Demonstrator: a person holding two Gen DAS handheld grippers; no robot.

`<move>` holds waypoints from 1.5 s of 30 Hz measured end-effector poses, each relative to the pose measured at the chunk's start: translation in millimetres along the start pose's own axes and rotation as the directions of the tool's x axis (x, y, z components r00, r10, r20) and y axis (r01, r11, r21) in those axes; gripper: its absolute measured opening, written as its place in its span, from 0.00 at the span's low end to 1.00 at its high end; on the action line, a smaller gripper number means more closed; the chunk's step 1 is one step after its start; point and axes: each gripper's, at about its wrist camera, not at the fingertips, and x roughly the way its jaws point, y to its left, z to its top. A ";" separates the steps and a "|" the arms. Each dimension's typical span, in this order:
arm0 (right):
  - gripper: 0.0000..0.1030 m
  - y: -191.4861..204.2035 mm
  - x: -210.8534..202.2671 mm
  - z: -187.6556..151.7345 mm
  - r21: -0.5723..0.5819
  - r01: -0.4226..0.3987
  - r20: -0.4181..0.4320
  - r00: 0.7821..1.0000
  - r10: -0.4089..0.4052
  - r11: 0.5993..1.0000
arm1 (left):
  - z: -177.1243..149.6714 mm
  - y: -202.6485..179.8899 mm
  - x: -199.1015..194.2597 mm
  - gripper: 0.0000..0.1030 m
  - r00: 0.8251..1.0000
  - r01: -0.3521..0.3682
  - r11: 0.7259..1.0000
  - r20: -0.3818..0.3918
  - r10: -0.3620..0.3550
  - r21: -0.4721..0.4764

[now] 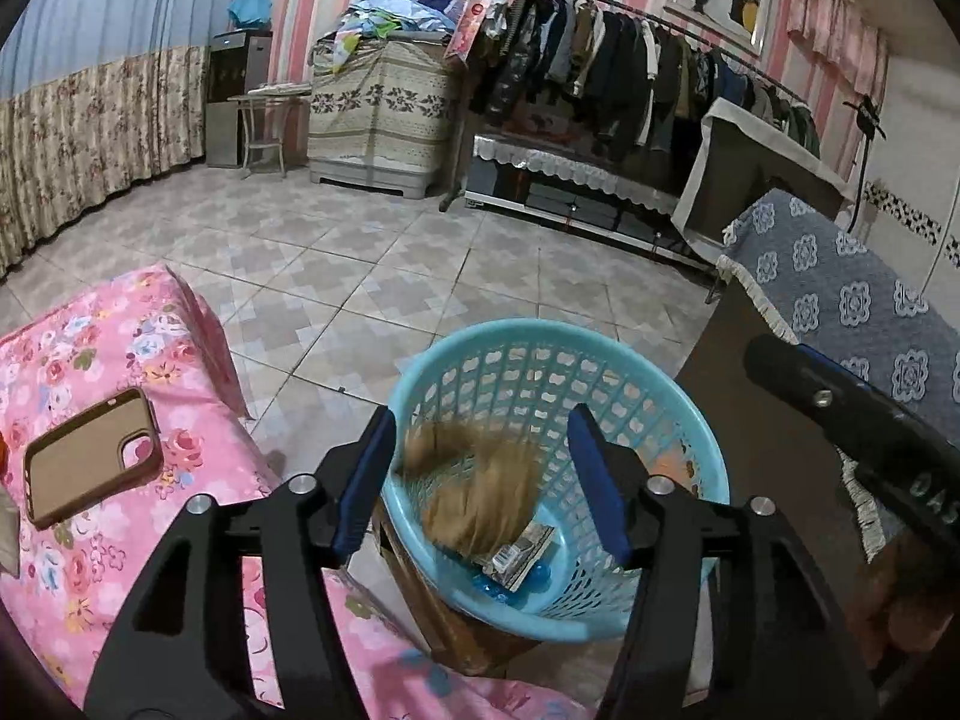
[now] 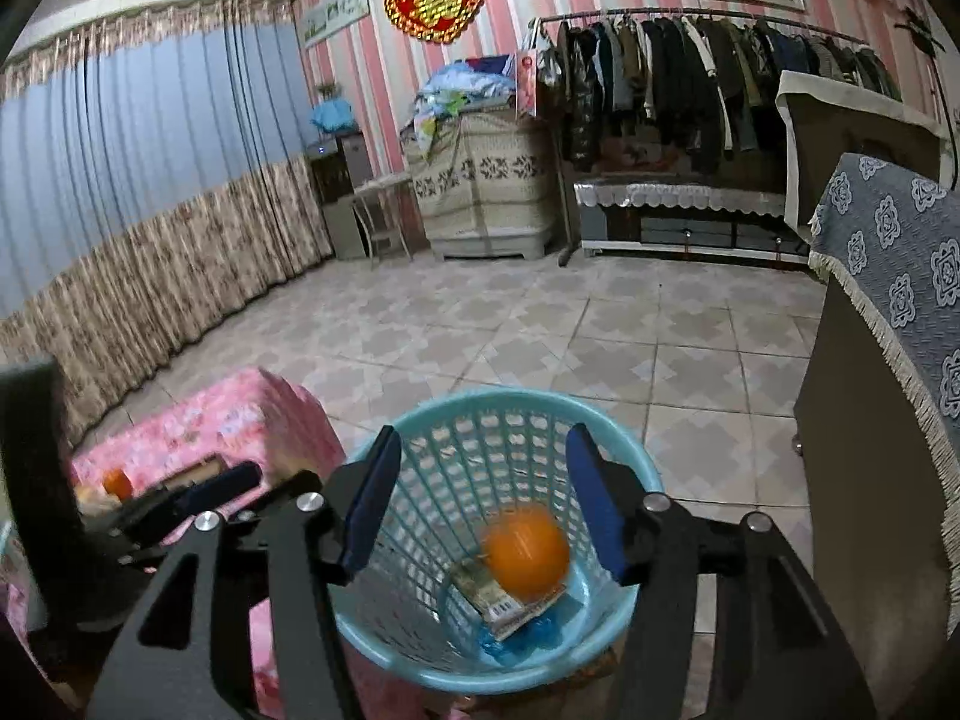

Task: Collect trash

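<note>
A light blue plastic basket [image 1: 630,354] stands on the floor between the bed and a cabinet; it also shows in the right wrist view [image 2: 420,414]. My left gripper [image 1: 480,480] is open above it, and a blurred brown piece of trash [image 1: 474,498] is falling between its fingers into the basket. My right gripper [image 2: 483,498] is open above the basket, and a blurred orange ball-like thing [image 2: 527,555] is dropping inside. A flat printed packet [image 2: 501,600] lies on the basket's bottom, also seen in the left wrist view [image 1: 522,552].
A bed with a pink floral cover [image 1: 90,360] is at the left, with a brown phone case [image 1: 90,456] on it. A cabinet with a blue patterned cloth [image 1: 840,300] is at the right. Tiled floor [image 1: 360,270] lies beyond, with a clothes rack [image 1: 600,60] at the back.
</note>
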 end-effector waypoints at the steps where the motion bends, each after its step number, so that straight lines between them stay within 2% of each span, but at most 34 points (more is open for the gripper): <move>1: 0.56 0.9 -0.4 0.3 -0.002 0.004 0.003 1.000 -0.004 1.000 | 1.0 1.5 -0.2 0.58 1.000 0.013 1.000 0.000 -0.013 -0.006; 12: 0.56 8.3 -7.0 1.6 -0.025 0.006 0.015 1.000 -0.006 1.000 | 4.6 18.6 -17.4 0.58 0.999 0.006 0.998 0.032 -0.004 -0.057; 18: 0.56 12.7 -7.2 2.3 -0.039 0.005 0.011 1.000 -0.005 0.999 | 0.3 34.1 -27.7 0.58 0.999 -0.030 0.996 0.026 0.032 -0.079; 21: 0.56 20.6 -6.7 2.9 -0.061 -0.001 0.009 1.000 0.001 0.998 | -0.5 46.9 -41.9 0.58 0.996 -0.085 0.994 0.031 0.088 -0.075; 26: 0.56 63.6 -2.6 -2.9 -0.180 -0.021 0.006 1.000 0.023 0.984 | -1.9 107.3 -102.3 0.62 0.977 -0.189 0.976 0.073 0.198 -0.110; 30: 0.56 109.9 0.6 -13.2 -0.258 -0.073 -0.023 0.997 0.069 0.963 | -13.5 170.5 -168.2 0.62 0.935 -0.331 0.934 0.086 0.343 -0.132; 32: 0.56 129.5 -0.9 -15.1 -0.271 -0.113 -0.028 0.994 0.109 0.956 | -33.2 215.4 -216.0 0.72 0.887 -0.426 0.888 0.112 0.448 -0.174; 34: 0.63 159.4 -1.4 -21.1 -0.295 -0.186 -0.041 0.982 0.182 0.937 | -52.5 253.7 -246.3 0.73 0.842 -0.503 0.837 0.096 0.531 -0.218; 36: 0.66 188.7 0.1 -26.0 -0.311 -0.237 -0.069 0.971 0.227 0.920 | -67.1 293.0 -273.7 0.73 0.793 -0.570 0.775 0.063 0.606 -0.273; 38: 0.66 223.7 1.5 -32.8 -0.310 -0.311 -0.109 0.950 0.291 0.899 | -72.7 318.4 -294.0 0.73 0.760 -0.601 0.733 0.054 0.647 -0.319; 39: 0.67 244.6 1.5 -37.0 -0.301 -0.353 -0.132 0.936 0.327 0.886 | -75.6 328.9 -302.0 0.73 0.754 -0.601 0.721 0.054 0.655 -0.345; 40: 0.67 256.7 1.1 -40.5 -0.292 -0.376 -0.145 0.926 0.348 0.879 | -78.7 340.8 -309.2 0.73 0.758 -0.590 0.715 0.049 0.651 -0.374; 41: 0.68 271.2 -0.2 -46.8 -0.283 -0.403 -0.159 0.915 0.371 0.870 | -81.1 349.0 -314.4 0.73 0.763 -0.579 0.717 0.053 0.645 -0.387; 43: 0.68 302.6 -3.6 -61.6 -0.286 -0.450 -0.182 0.892 0.413 0.846 | -83.5 356.0 -321.6 0.73 0.758 -0.583 0.715 0.058 0.650 -0.386; 45: 0.68 332.2 -3.6 -78.3 -0.302 -0.489 -0.220 0.871 0.439 0.818 | -85.5 356.6 -325.0 0.74 0.762 -0.590 0.727 0.057 0.645 -0.351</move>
